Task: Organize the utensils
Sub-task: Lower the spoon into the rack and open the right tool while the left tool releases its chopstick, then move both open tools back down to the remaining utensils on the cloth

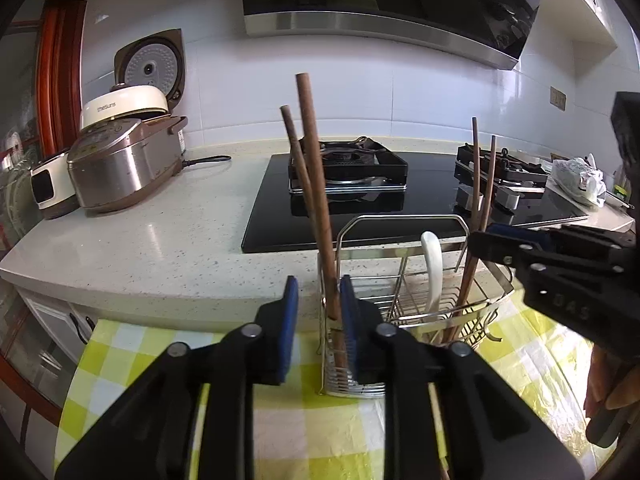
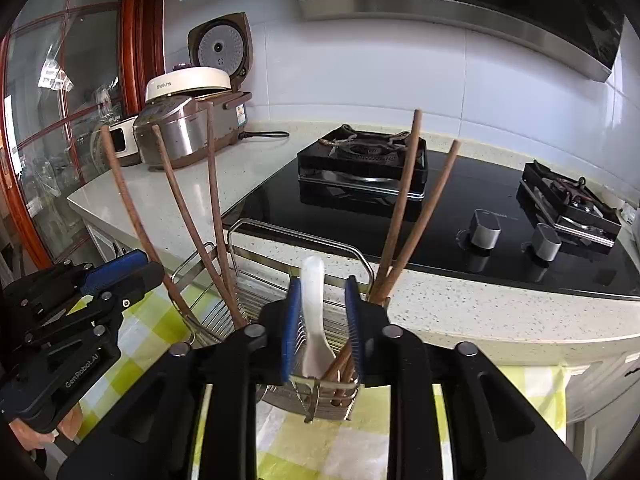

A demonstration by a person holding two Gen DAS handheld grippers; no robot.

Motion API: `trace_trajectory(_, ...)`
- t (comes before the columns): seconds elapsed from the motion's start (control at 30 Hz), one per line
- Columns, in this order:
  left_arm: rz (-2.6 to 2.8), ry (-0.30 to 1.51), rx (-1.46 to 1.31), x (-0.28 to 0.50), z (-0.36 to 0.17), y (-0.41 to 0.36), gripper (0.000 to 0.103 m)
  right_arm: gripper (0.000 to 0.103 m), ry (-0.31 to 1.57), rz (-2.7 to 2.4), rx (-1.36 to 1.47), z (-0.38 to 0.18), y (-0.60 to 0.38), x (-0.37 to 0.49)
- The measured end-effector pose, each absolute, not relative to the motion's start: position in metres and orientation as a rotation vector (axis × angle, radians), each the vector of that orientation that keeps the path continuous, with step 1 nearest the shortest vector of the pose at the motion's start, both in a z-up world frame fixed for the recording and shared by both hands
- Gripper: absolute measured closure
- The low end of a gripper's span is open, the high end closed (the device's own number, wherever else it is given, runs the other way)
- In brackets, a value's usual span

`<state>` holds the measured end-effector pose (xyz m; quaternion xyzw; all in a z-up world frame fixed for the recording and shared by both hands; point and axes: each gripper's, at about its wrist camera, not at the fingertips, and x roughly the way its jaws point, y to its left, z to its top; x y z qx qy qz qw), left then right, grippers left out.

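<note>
I have both grippers up at the wire rack (image 1: pixel 404 220), which stands on the checked cloth (image 1: pixel 120 344) just in front of the counter edge so the utensils can stand upright in its compartments. My left gripper (image 1: pixel 319 312) has its jaws narrowly apart around a brown chopstick (image 1: pixel 316 184) at the rack's left end; the blue pads (image 1: pixel 291 304) do not seem to press on it, and the stick leans on the wire by itself, so I judge it is already released into place. A second chopstick (image 1: pixel 294 148) leans just beside it, sorted with its like. My right gripper (image 2: pixel 322 320) also stands narrowly apart, with the white spoon (image 2: pixel 313 312) between its pads (image 2: pixel 292 320); the spoon's bowl sits down in the compartment directly ahead of the fingers, handle up, and I see a gap on either side of it, so it looks let go rather than held. Just past the right pad another pair of chopsticks (image 2: pixel 400 216) stands in the far end, and three more (image 2: pixel 212 184) fan out to the left. Kept by kind, each group props itself against the wire, which is why nothing needs holding
</note>
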<state>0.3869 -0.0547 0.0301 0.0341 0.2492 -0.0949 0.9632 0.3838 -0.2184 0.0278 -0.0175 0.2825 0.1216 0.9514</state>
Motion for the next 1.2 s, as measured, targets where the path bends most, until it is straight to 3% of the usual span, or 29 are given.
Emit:
trace_trajectory(0.07,-0.183,0.505,0.067,0.383,0.03,-0.053,0.077,0.077,0.569,0.244,-0.023,0.03,-0.222,0.379)
trace_trajectory(0.13,-0.171,0.5,0.063,0.377,0.029,-0.051,0.064,0.076,0.571,0.247,-0.007,0.03,-0.226,0.374)
trace_trajectory(0.2,-0.155,0.49,0.055,0.368,0.028,-0.048,0.058,0.073,0.574,0.246,0.0,0.029,-0.23,0.365)
trace_trajectory(0.3,-0.145,0.488,0.033,0.351,0.024,-0.039,0.054,0.061,0.563,0.249,0.009,0.028,-0.236,0.344)
trace_trajectory(0.4,-0.12,0.455,-0.007,0.327,0.022,-0.029,0.037,0.056,0.56,0.258,0.013,0.026,-0.242,0.321)
trace_trajectory(0.5,-0.104,0.438,-0.022,0.306,0.019,-0.02,0.035,0.053,0.571,0.264,0.017,0.021,-0.248,0.298)
trace_trajectory(0.63,-0.079,0.426,-0.017,0.277,0.012,-0.014,0.023,0.053,0.594,0.276,0.02,0.008,-0.253,0.269)
trace_trajectory(0.73,-0.06,0.437,0.018,0.254,0.004,-0.01,0.018,0.052,0.602,0.269,0.019,-0.005,-0.256,0.245)
trace_trajectory(0.83,-0.037,0.471,0.039,0.234,-0.008,-0.005,0.015,0.044,0.621,0.277,0.033,-0.018,-0.259,0.224)
trace_trajectory(1.2,-0.01,0.63,0.061,0.189,-0.059,0.008,0.014,0.04,0.671,0.209,0.086,-0.061,-0.274,0.167)
